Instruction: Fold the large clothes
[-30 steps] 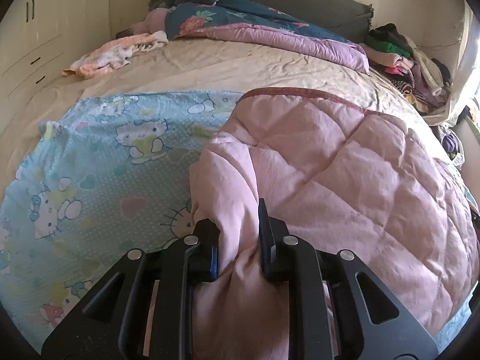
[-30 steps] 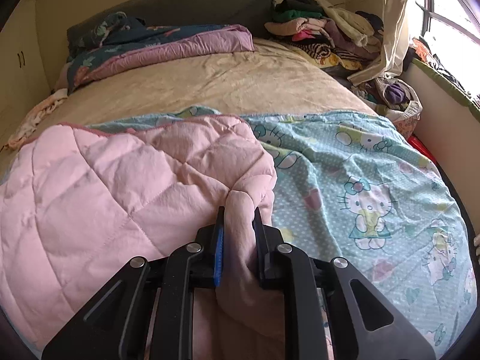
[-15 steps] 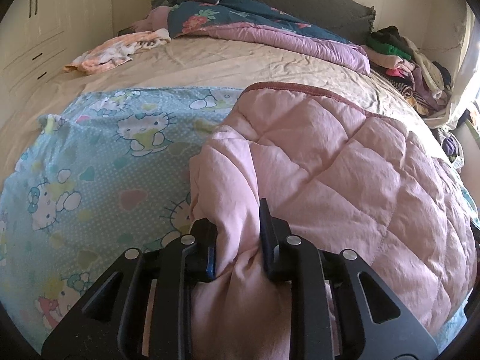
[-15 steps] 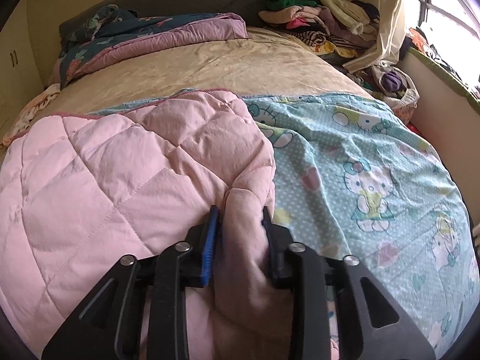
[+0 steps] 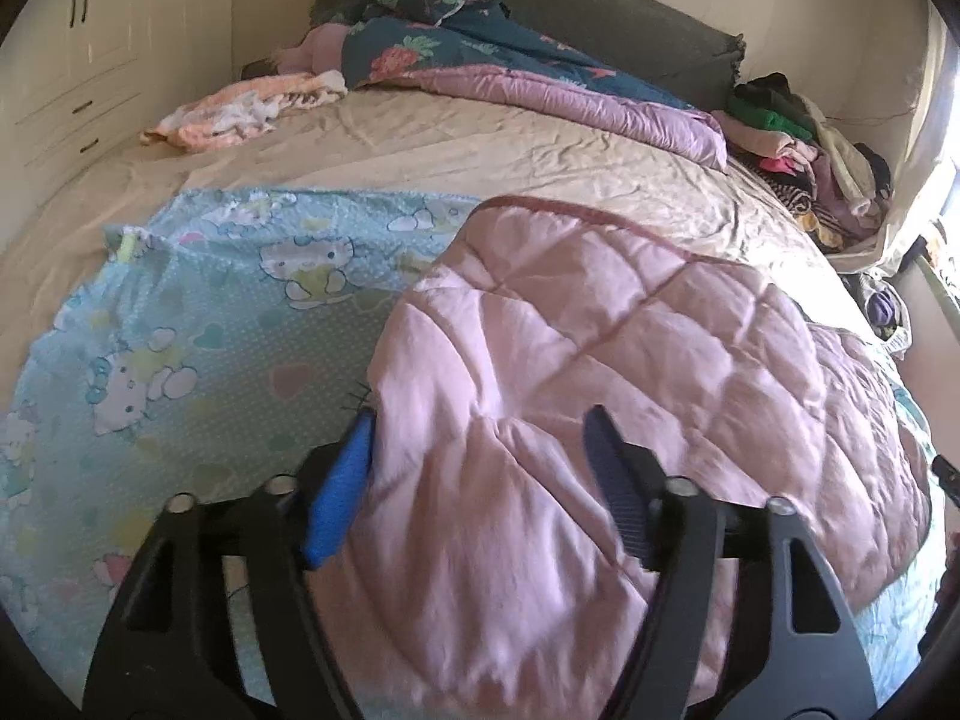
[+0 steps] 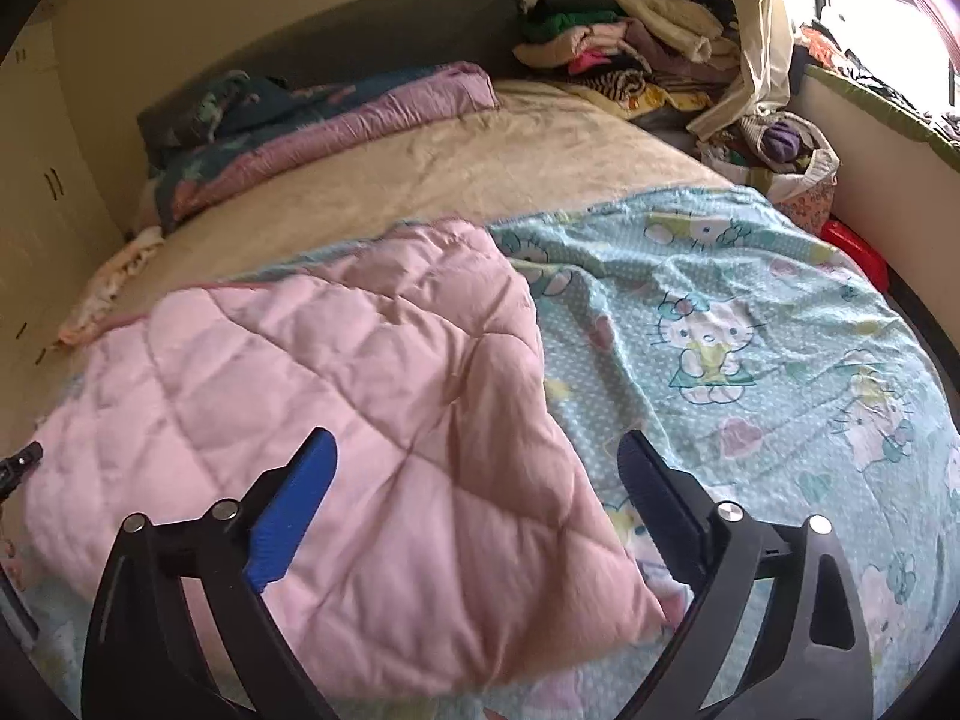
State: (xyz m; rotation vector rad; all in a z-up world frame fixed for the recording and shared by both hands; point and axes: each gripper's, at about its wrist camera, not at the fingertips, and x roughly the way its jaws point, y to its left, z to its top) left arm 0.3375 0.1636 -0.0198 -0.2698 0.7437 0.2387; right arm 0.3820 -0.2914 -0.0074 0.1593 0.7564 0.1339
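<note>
Left gripper (image 5: 480, 426) first: jaws are opening, blue pads spread, and a bulge of the pink quilt (image 5: 600, 360) sits between them with the left pad right at the fabric's edge and the right pad apart from it. Nothing gripped. Over to the right gripper (image 6: 477, 450): jaws opening too, standing wide, the quilt's near corner lying between the fingers, neither pad pressing on it.

The pink quilt lies folded on top of the light-blue cartoon-cat sheet (image 6: 750, 330), on the near half of the bed (image 5: 480, 144). In the left view its long axis runs from the gripper away toward the upper right, a darker pink piped edge marking the far end. In the right view its right edge runs diagonally from the far middle down to the near corner, with the sheet bare to the right of it.

Writing? None readable; the sheet carries only printed cats, hearts and dots.

Further out: a floral duvet with purple lining (image 5: 540, 78) bunched at the headboard (image 5: 600, 6), a small peach cloth (image 5: 240, 108) at far left, a heap of clothes (image 6: 618, 42) in the far corner by the window, white cupboards (image 5: 90, 30) along the left wall.
</note>
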